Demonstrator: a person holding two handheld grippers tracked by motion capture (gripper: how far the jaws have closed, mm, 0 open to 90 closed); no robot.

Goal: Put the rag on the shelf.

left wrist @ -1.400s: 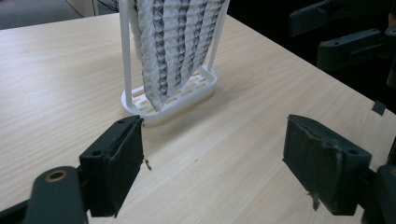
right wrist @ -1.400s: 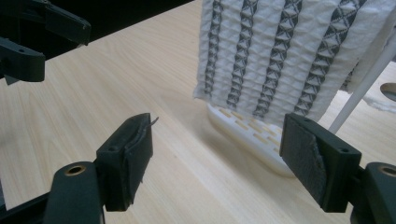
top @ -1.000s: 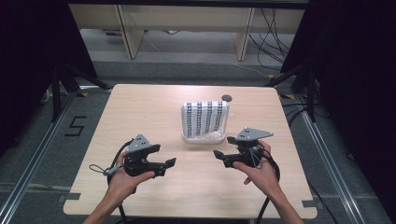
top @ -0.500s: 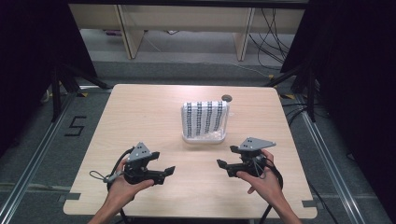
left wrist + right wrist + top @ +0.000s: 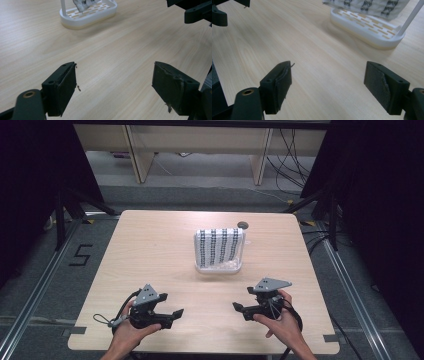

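Your left gripper (image 5: 176, 313) hangs low over the table's (image 5: 150, 255) near edge, jaws wide, nothing between them. Your right gripper (image 5: 237, 307) faces it, jaws just opened wider, also empty. The patterned cloth (image 5: 219, 245) drapes over the white rack (image 5: 220, 266) mid-table, well apart from both; its long axis seems to run across the table.

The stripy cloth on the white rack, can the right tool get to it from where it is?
Probably yes. The right tool is open and holds nothing, and bare table lies between it and the stripy cloth hanging on the white rack. It would need to move forward first.
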